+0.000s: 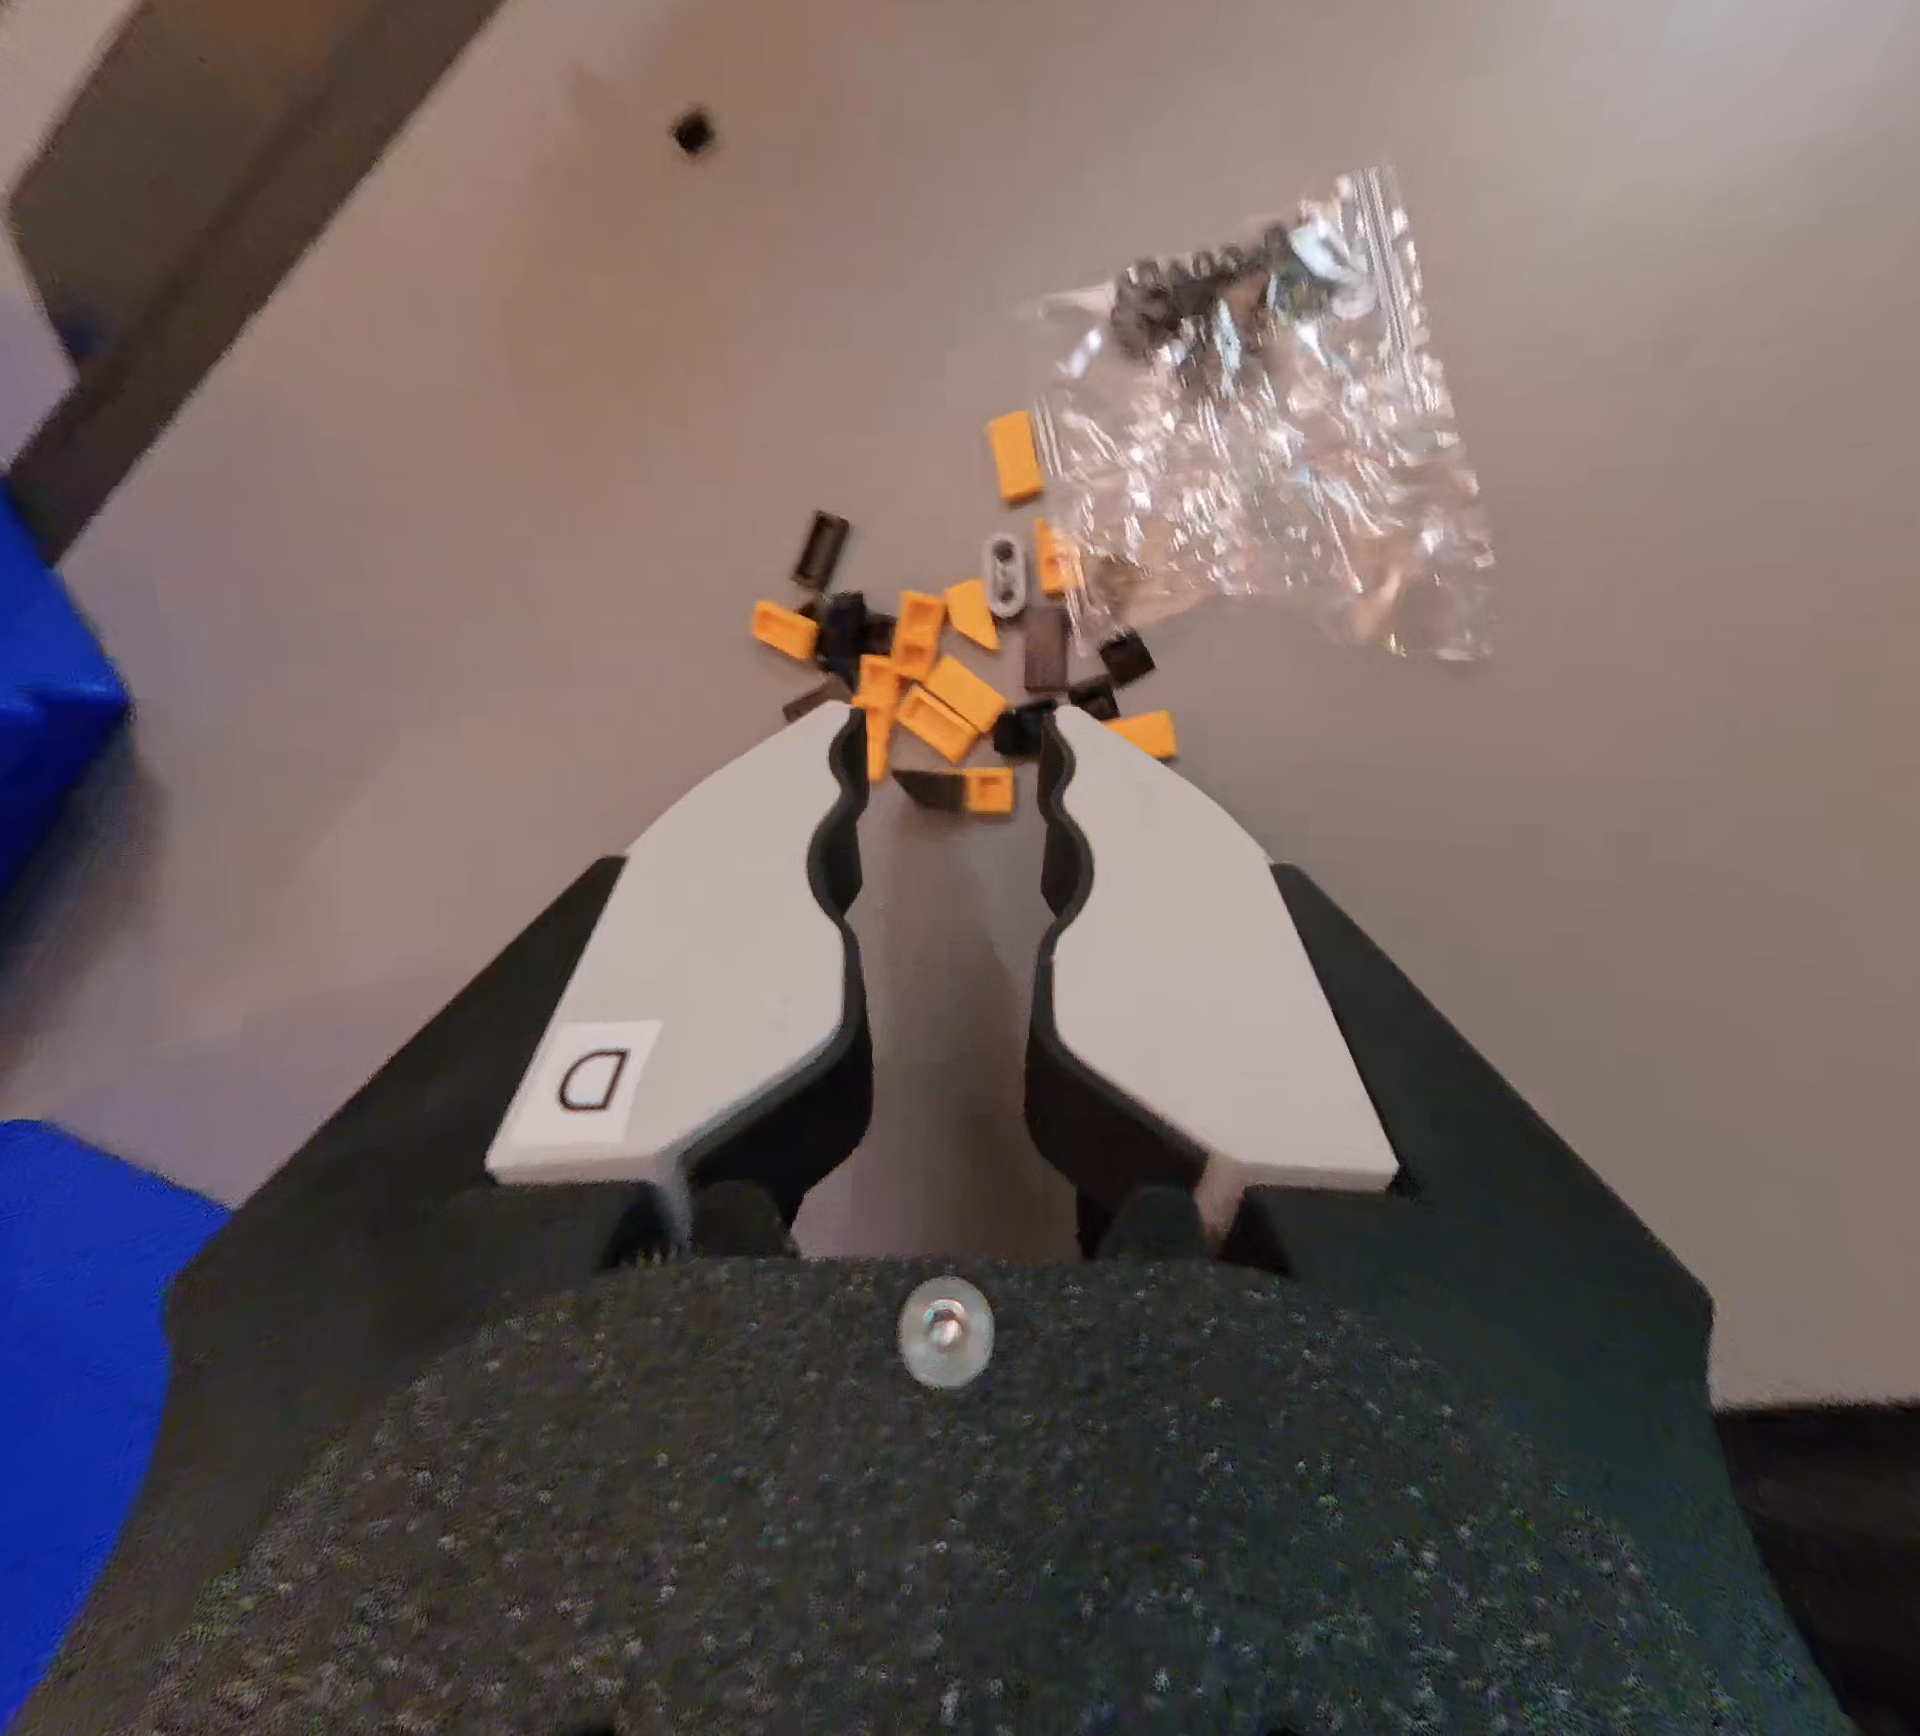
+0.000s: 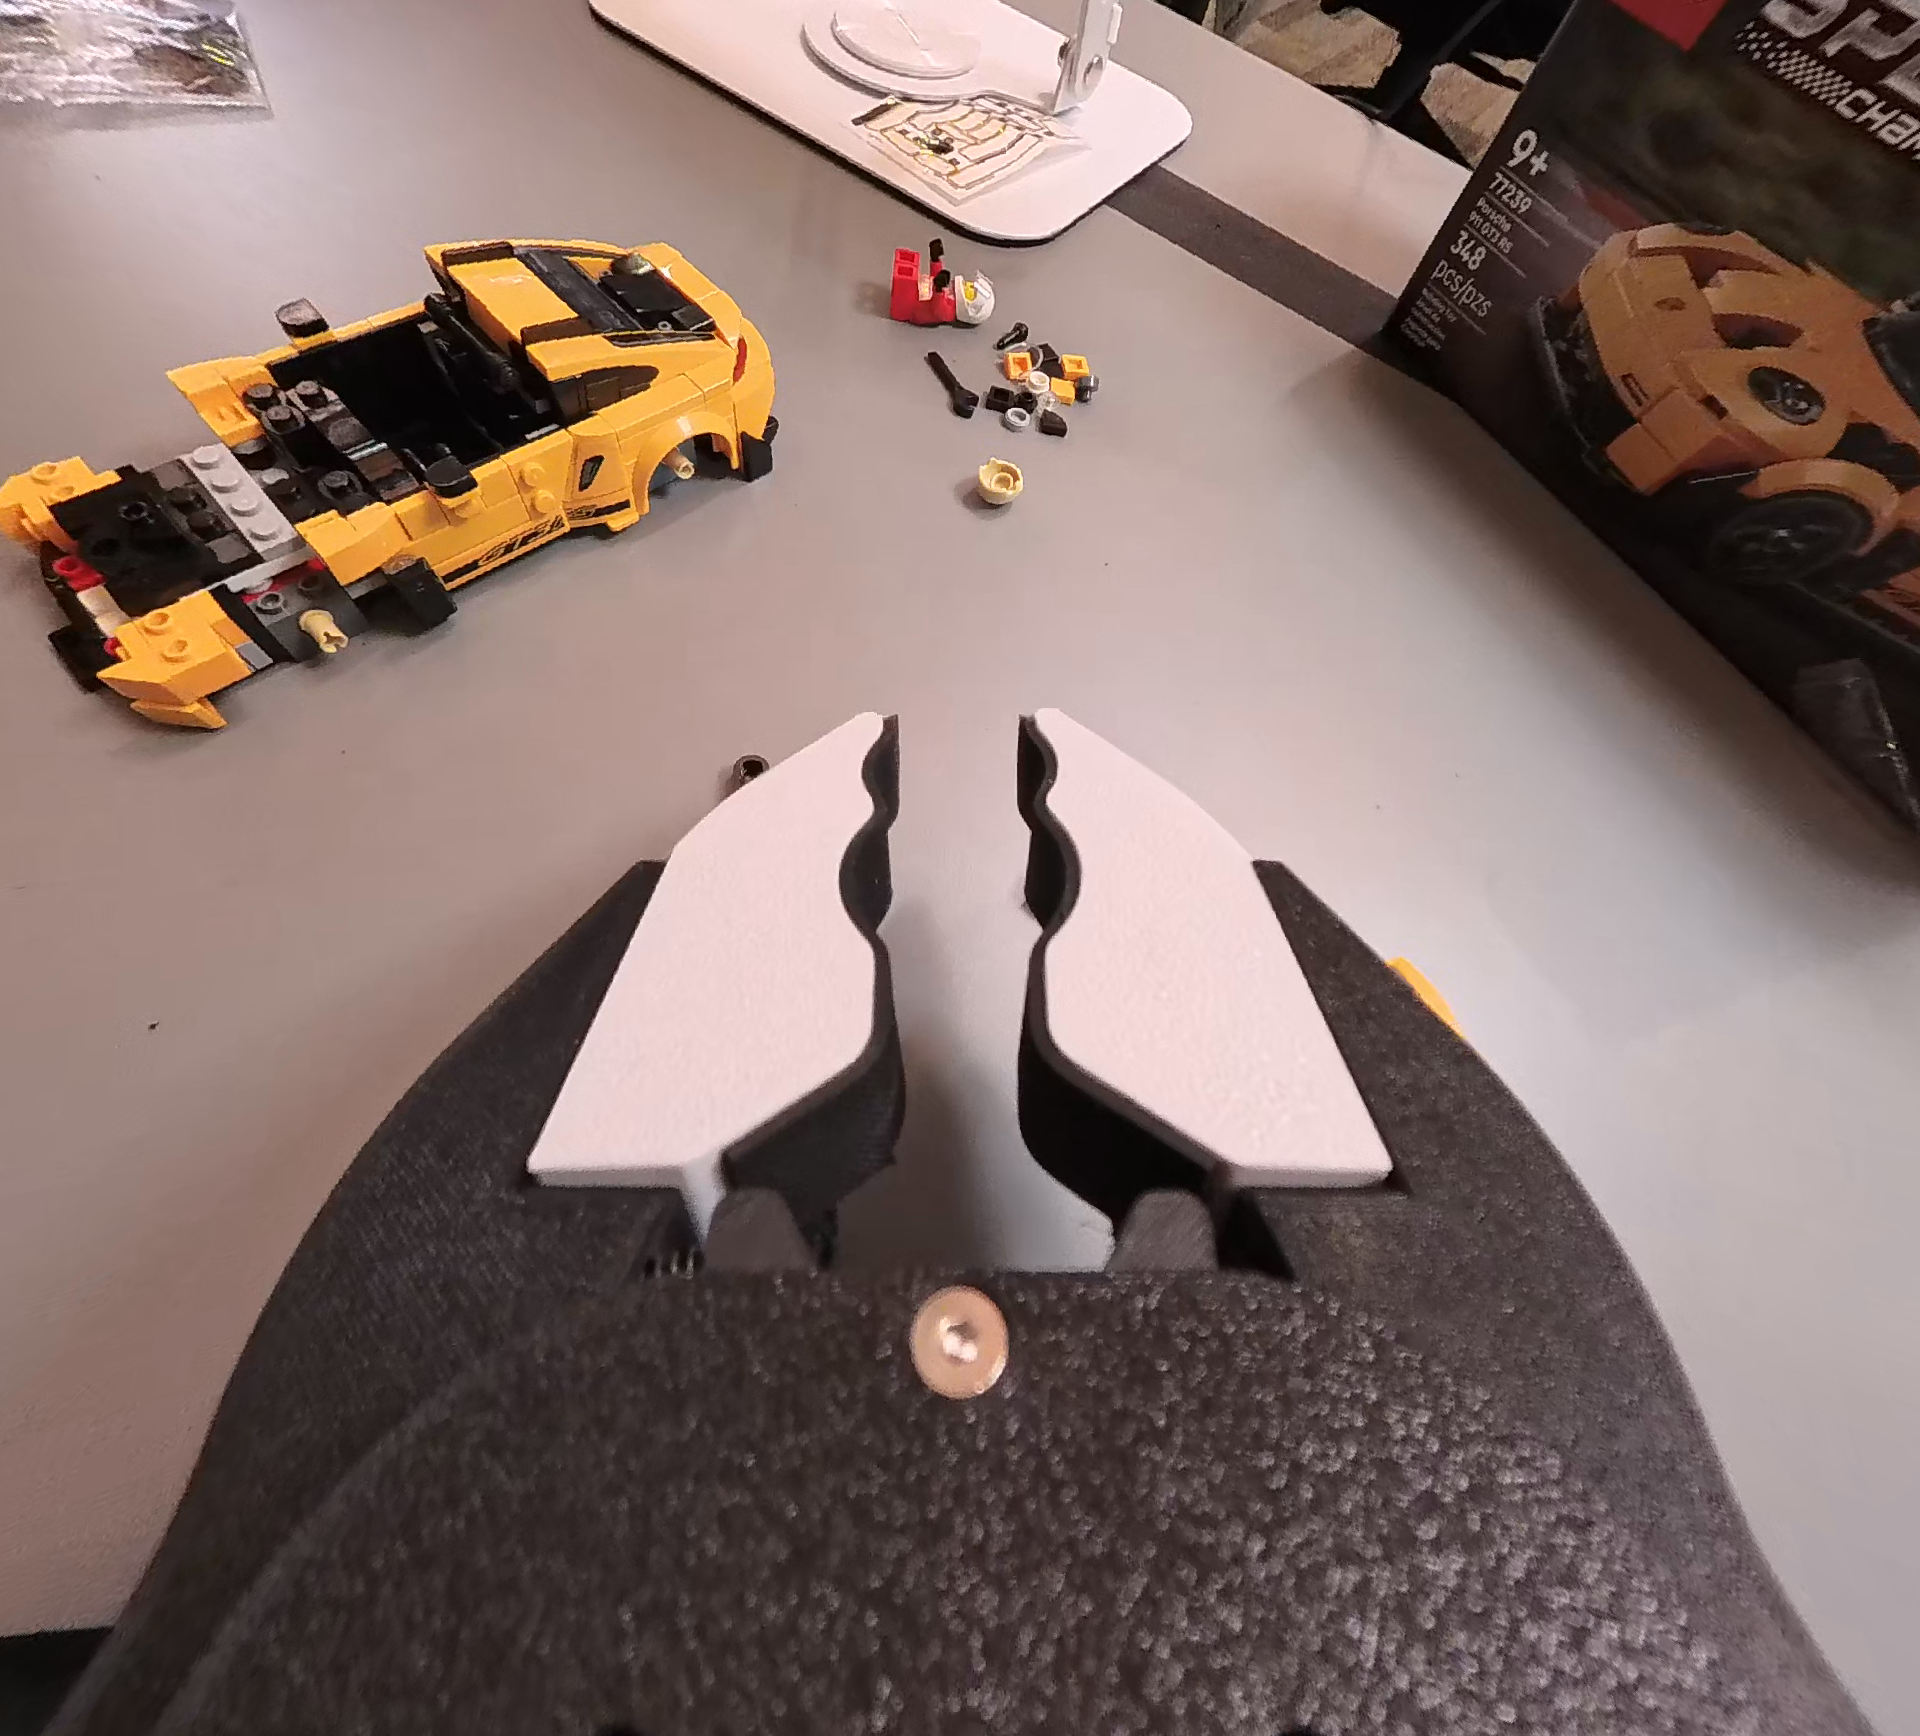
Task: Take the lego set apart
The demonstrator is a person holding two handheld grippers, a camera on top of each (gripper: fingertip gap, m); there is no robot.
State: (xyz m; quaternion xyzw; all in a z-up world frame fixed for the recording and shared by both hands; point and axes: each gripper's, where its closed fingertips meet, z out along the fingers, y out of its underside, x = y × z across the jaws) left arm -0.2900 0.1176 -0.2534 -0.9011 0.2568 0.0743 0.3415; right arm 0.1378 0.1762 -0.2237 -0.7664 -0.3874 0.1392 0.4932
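My right claw [image 2: 958, 730] is hanging released, empty; the half-stripped yellow brick car [image 2: 395, 450] is lying ahead-left, long axis crosswise. My left claw [image 1: 948, 730], also released, is hovering over loose orange and black pieces [image 1: 935, 678].

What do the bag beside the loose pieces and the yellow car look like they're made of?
Bag: thin clear plastic film, going by its crinkles and glare. Yellow car: hard moulded plastic bricks, smooth and slightly glossy, with studs showing.

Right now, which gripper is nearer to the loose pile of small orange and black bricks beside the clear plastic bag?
Left. The left gripper has its open fingers right at the pile. The right gripper hangs open over bare table, the pile absent from its view.
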